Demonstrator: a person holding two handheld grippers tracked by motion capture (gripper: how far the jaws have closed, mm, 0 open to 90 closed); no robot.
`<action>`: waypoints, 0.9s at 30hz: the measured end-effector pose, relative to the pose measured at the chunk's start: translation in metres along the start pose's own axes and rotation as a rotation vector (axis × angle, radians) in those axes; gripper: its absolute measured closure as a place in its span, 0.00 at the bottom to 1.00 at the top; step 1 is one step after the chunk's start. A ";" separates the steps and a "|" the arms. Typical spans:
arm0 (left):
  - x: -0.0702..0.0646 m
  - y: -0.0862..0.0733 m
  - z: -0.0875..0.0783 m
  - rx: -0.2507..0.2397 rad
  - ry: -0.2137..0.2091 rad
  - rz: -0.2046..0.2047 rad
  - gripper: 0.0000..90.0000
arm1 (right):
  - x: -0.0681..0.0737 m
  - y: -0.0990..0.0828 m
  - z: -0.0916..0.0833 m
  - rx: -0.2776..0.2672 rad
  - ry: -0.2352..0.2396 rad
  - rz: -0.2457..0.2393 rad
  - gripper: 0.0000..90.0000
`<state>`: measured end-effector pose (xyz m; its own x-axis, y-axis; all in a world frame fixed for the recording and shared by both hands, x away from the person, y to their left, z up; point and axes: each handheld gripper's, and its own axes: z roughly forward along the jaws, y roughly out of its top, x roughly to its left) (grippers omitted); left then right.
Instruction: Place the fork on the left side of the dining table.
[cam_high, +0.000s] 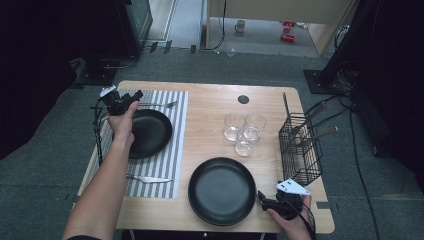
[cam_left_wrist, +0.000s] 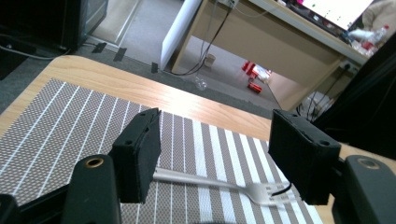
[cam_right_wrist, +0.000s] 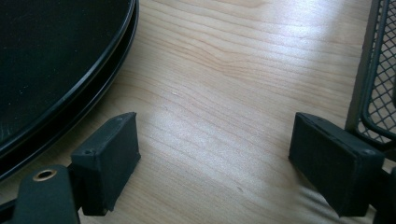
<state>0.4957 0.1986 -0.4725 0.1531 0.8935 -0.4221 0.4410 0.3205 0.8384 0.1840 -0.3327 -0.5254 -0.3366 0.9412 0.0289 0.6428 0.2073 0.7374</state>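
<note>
Fork (cam_left_wrist: 219, 184) lies flat on the striped placemat (cam_left_wrist: 70, 121) beyond the near black plate (cam_high: 147, 132), its long axis crossing between our left gripper (cam_left_wrist: 219, 161) jaws, which stand wide and clear above it. Our right gripper (cam_right_wrist: 215, 163) rests open, well apart.

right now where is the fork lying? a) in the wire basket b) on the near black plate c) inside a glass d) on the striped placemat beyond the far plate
d: the fork lies flat on the striped placemat just beyond the far plate, under the open left gripper.
</note>
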 end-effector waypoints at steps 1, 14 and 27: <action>-0.001 0.000 -0.003 -0.001 -0.007 0.007 0.37 | 0.000 0.000 0.000 0.000 0.000 0.000 0.17; -0.017 -0.008 -0.040 0.067 -0.075 0.116 0.21 | 0.000 0.000 0.001 0.005 0.008 -0.007 0.14; -0.029 -0.016 -0.077 0.107 -0.196 0.130 0.11 | 0.000 0.000 0.000 0.005 0.011 -0.014 0.14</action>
<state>0.4164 0.1917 -0.4475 0.3791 0.8435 -0.3806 0.4960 0.1620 0.8531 0.1844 -0.3323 -0.5256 -0.3528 0.9353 0.0263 0.6418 0.2214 0.7342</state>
